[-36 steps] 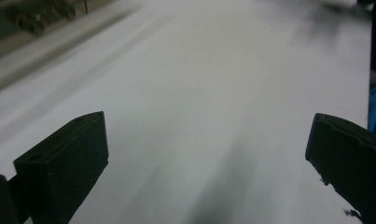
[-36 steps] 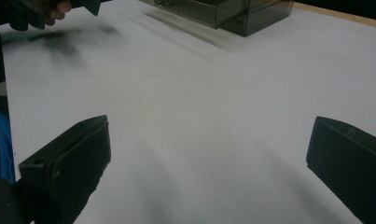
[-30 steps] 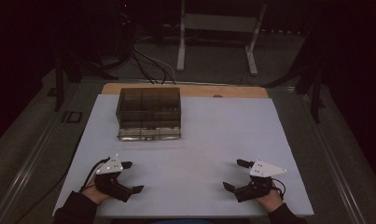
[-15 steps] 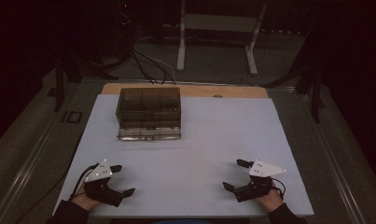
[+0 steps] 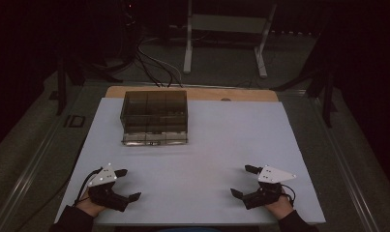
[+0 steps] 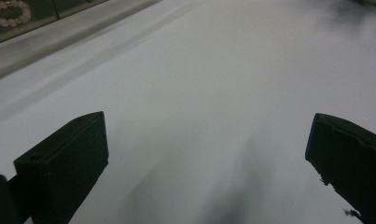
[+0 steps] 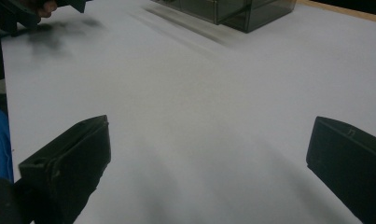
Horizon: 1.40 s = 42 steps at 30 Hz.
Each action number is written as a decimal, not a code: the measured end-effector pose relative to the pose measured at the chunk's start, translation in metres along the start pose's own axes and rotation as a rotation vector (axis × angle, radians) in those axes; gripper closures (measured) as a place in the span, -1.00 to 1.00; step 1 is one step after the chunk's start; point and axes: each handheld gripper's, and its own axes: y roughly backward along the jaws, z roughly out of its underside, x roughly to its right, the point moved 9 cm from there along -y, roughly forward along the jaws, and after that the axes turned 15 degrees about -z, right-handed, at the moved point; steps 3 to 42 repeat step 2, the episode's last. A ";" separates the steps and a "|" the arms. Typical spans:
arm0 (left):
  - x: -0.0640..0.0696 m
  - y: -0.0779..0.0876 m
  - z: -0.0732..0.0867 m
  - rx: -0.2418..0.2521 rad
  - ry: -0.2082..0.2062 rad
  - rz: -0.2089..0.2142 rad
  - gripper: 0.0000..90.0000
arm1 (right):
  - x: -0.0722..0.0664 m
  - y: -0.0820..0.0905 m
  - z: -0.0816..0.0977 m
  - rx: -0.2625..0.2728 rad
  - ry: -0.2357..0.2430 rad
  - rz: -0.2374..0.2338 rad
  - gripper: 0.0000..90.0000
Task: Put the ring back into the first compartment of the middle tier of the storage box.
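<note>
Left tongs [image 5: 127, 184]: jaws wide, holding nothing, low over the near left corner of the table [image 5: 207, 159].
Right tongs [image 5: 244, 181]: jaws wide, holding nothing, near right corner.
Smoky plastic box [image 5: 155, 117]: far left part of table, well apart from both tongs.
Bead bracelet [image 6: 8, 12]: inside box, seen in left gripper view.

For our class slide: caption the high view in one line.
Two open grippers, left and right, rest apart near a white table's front edge; smoky plastic box behind.

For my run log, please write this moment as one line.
left gripper: open, empty, near table edge | right gripper: open, empty, near table edge | smoky clear box: far side of white table, untouched
</note>
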 end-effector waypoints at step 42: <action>0.000 0.000 0.000 0.002 0.002 0.002 -0.98 | 0.000 0.000 0.000 0.000 0.000 0.000 -1.00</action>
